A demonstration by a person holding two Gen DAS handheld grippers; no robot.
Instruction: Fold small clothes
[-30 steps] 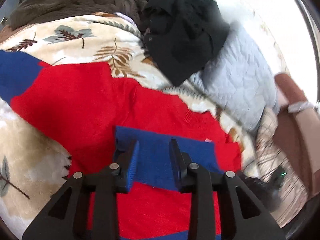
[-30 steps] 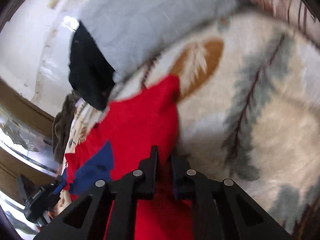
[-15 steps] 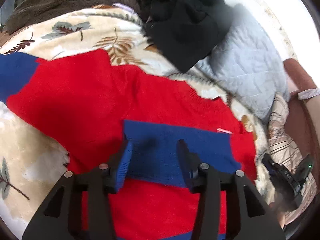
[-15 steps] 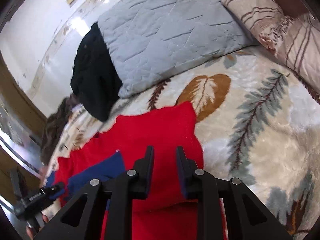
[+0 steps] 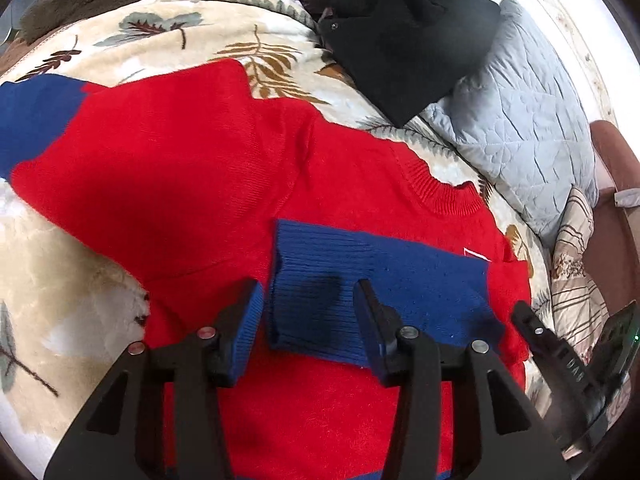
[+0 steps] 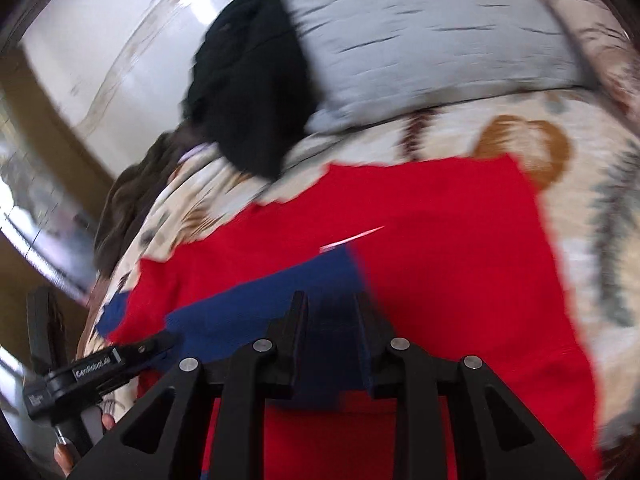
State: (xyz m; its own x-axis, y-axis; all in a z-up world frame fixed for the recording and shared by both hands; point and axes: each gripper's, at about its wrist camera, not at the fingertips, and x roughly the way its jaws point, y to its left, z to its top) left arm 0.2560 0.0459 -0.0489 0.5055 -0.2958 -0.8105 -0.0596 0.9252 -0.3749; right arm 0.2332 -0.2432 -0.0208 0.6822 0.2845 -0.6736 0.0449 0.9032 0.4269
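Both grippers, left [image 5: 308, 316] & right [image 6: 330, 332], just opened off blue cuff [image 5: 372, 284] (nothing held); sweater [image 5: 180, 184] soft, limp — grab far sleeve next.

Blurred red sweater [image 6: 460, 264], blue sleeve [image 6: 272, 304] seemingly folded across.

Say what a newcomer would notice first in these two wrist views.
The red sweater spread flat over the leaf-print blanket fills both views, with one blue-cuffed sleeve folded across its chest, just beyond the left gripper, whose jaws stand apart on either side of the cuff. Next, a black garment lies at the far side, draped over a grey quilted pillow.
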